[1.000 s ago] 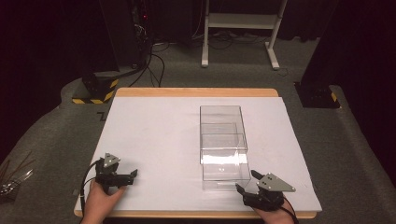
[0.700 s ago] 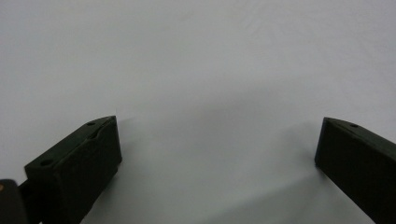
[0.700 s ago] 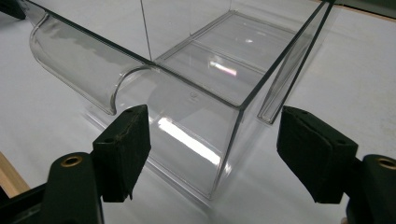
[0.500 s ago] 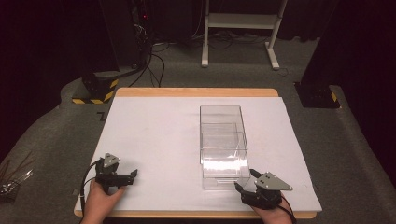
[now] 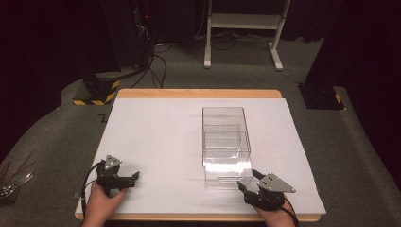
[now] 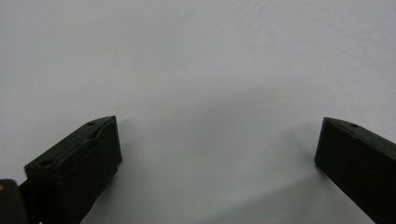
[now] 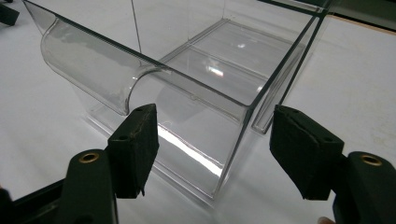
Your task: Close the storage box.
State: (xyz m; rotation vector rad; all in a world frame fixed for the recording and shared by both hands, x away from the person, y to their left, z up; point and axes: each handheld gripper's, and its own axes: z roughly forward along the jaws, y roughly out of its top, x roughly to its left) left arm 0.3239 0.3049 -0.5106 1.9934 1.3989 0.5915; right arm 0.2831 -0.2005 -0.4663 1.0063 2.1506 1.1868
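Observation:
A clear plastic box (image 5: 226,142) with an open top and a curved front lip stands on the white mat (image 5: 161,137), right of centre. My right gripper (image 5: 248,179) sits at the box's near right corner. In the right gripper view its jaws are closing around that corner (image 7: 233,140), and the pads (image 7: 140,140) stand apart from the walls. My left gripper (image 5: 132,179) rests at the mat's near left, held by a hand. In the left gripper view it (image 6: 217,123) is open, with bare white mat between the jaws.
The mat covers a wooden table (image 5: 198,93) set on grey carpet. Behind it stand a black base with yellow-black stripes (image 5: 94,92), a white frame's legs (image 5: 241,28) and a black base at the right (image 5: 321,97). Metal pieces (image 5: 9,187) lie on the floor at far left.
Neither hand has shifted. The right gripper's jaws look slightly closer together at the box's corner.

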